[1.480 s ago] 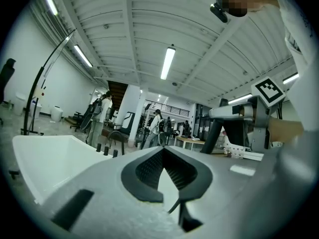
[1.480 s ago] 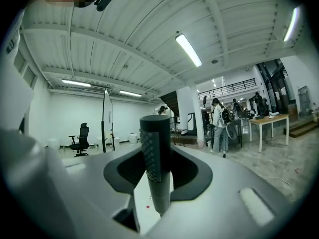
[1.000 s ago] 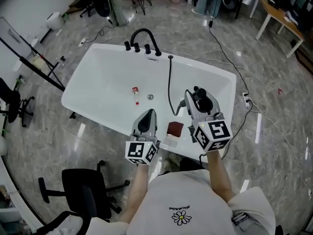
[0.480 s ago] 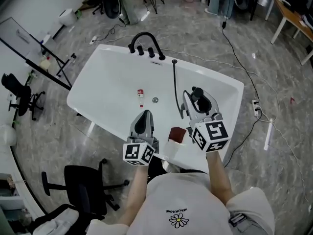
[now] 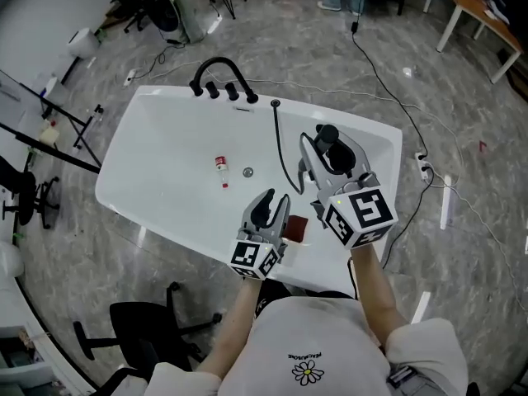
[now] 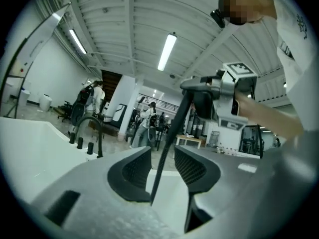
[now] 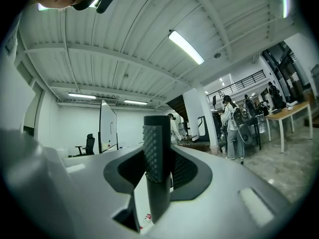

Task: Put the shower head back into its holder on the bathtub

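The floor (image 5: 313, 48) is made of shiny grey stone. A black chair (image 5: 136, 337) is seen at one side, and a wooden table (image 5: 483, 15) is set far off in a corner. The white walls (image 7: 65, 128) and ribbed ceiling (image 6: 124, 29) are lit by long lamps (image 6: 167, 51).

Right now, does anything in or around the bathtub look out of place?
A small red-capped bottle appears to lie on its side on the floor of the bathtub, beside the drain. The shower head is undocked, gripped by the right gripper, with its black hose trailing slack across the basin.
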Available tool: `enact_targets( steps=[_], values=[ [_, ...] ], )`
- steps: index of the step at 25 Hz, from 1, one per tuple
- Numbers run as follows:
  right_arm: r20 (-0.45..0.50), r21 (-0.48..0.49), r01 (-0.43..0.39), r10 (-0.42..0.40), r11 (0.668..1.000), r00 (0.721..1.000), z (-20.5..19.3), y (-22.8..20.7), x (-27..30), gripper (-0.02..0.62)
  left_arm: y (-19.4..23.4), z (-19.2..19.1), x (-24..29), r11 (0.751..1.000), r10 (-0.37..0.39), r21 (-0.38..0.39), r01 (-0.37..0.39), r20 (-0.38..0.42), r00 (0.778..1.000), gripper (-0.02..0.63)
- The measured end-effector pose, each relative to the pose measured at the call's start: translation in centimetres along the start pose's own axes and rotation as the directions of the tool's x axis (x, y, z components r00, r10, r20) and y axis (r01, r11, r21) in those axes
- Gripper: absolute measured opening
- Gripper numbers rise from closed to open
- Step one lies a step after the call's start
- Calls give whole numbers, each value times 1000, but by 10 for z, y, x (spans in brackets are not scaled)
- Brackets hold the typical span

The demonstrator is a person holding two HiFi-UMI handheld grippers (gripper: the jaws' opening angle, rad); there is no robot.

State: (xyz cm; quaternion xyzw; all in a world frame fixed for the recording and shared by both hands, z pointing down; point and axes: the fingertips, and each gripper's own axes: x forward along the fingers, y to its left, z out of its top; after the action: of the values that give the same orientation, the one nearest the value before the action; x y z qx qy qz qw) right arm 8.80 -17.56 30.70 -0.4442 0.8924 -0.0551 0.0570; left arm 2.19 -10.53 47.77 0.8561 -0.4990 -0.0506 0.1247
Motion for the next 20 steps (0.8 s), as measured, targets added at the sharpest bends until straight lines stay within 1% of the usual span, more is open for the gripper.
enact_targets(
  steps=[3, 5, 8, 12, 15, 20],
  values=[
    [2, 18, -2, 2, 1000, 1000, 2, 8, 16, 129, 8, -37, 24, 998, -55, 14, 57, -111, 992, 157],
    [0, 25, -10, 10, 1000, 1000, 7, 15, 29, 129, 23, -62, 41, 998, -66, 10, 68, -176, 982, 168],
    [2, 19, -9, 9, 1000, 1000, 22, 24, 46, 129, 57, -93, 64, 999, -47, -10, 46, -254, 966, 175],
    [37, -9, -22, 23, 1000, 999, 53, 40, 58, 129, 94, -127, 74, 999, -21, -39, 8, -333, 943, 175],
    [49, -13, -36, 37, 999, 998, 66, 42, 67, 129, 106, -151, 82, 999, -17, -44, 0, -384, 923, 175],
    [27, -19, -54, 55, 998, 998, 66, 41, 76, 129, 114, -184, 93, 998, -1, -59, -27, -438, 899, 174]
  ],
)
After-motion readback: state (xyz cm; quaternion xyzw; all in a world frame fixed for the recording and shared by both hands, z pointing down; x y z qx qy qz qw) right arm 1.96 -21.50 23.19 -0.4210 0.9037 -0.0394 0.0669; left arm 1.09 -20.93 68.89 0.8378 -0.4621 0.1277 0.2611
